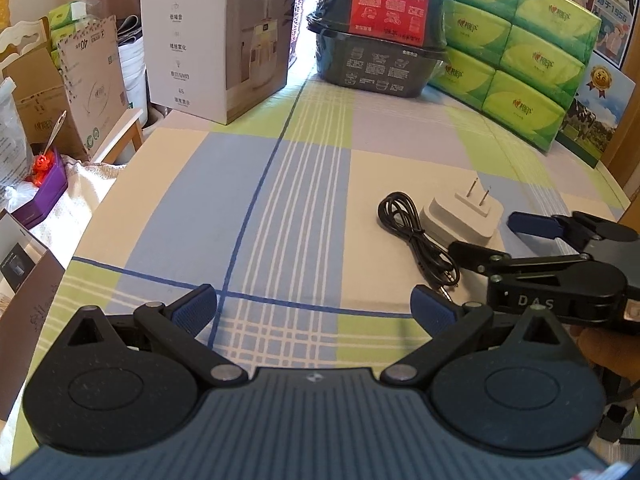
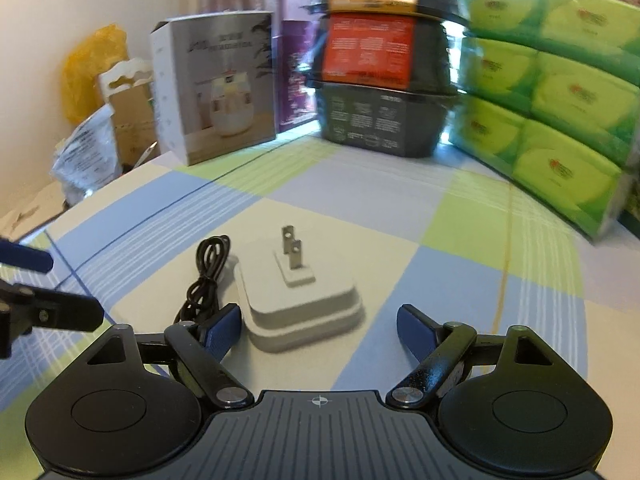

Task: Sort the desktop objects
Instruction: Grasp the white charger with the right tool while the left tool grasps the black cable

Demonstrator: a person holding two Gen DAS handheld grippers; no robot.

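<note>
Charger (image 2: 300, 304) between right claw (image 2: 320, 330) fingers, untouched | both claws spread, empty

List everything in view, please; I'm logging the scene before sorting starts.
charger plug: one, white, prongs up, on the tablecloth between the right fingers
cable: one, black, coiled, left of the plug
humidifier box: one, white, far left of the table
food containers: a stack, black with red and orange labels, far centre
tissue packs: a stack, green, far right
tablecloth: one, checked blue, green and cream
left gripper: open, over bare cloth
right gripper: open, around the plug
</note>
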